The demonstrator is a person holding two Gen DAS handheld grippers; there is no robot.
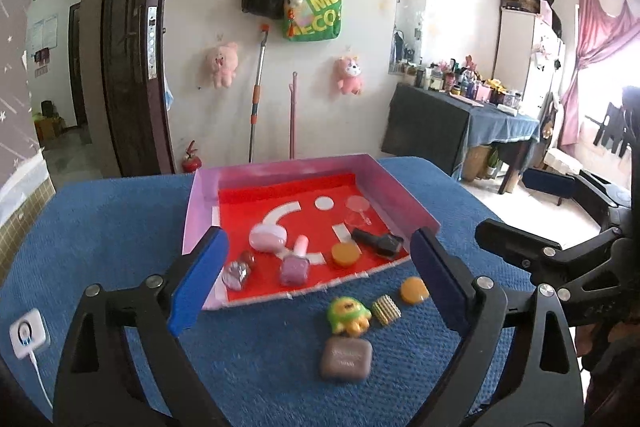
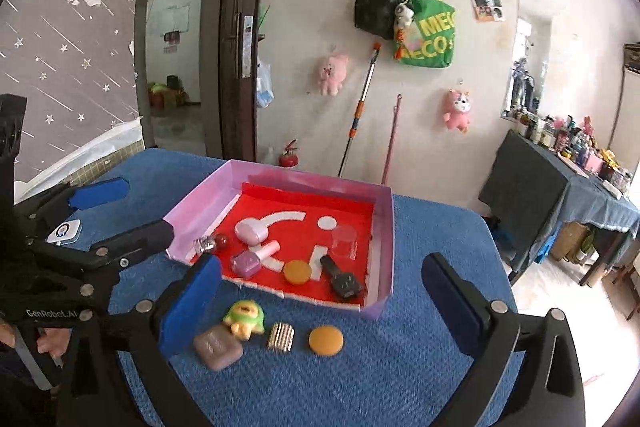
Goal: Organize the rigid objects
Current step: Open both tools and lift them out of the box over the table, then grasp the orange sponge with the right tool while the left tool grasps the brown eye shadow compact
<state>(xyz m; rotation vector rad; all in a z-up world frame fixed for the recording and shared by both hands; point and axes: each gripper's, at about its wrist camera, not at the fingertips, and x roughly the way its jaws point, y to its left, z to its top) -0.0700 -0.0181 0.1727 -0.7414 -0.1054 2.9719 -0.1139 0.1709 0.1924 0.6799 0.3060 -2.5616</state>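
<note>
Both grippers are hovering over the blue tablecloth point(image 1: 120, 227), jaws standing wide apart, nothing between the pads.

Left gripper point(image 1: 318, 279): blue pads are framing the near edge of the pink tray point(image 1: 400, 187); it is gripping nothing. In the right wrist view it is sitting at 9 o'clock of the tray point(image 2: 200, 203), also spread wide.

Right gripper point(image 2: 320, 297): pads are flanking the loose items on the cloth, touching none of them. From the left wrist view it is showing at 3 o'clock, black fingers only.

Tray is lying at table centre, red liner inside. Items sitting in it:
- pink oval case point(image 1: 267, 237), around centre
- pink nail polish bottle point(image 1: 296, 265), lying just at 6 o'clock of the case
- small silver bottle with red cap point(image 1: 239, 269), at the tray's 8 o'clock corner
- orange disc point(image 1: 345, 254), near the front edge
- black nail polish bottle point(image 1: 378, 242), lying on its side at 4 o'clock
- clear round piece point(image 1: 357, 207), at 2 o'clock, partly see-through, hard to identify

Items lying outside, on the cloth just at 6 o'clock of the tray:
- green-and-yellow toy point(image 1: 349, 315)
- small ribbed yellow piece point(image 1: 386, 309), just beside the toy
- second orange disc point(image 1: 414, 290)
- grey-brown square case point(image 1: 346, 359), nearest the cameras

White plug adapter point(image 1: 27, 333) is sitting at the table's 8 o'clock edge.
</note>
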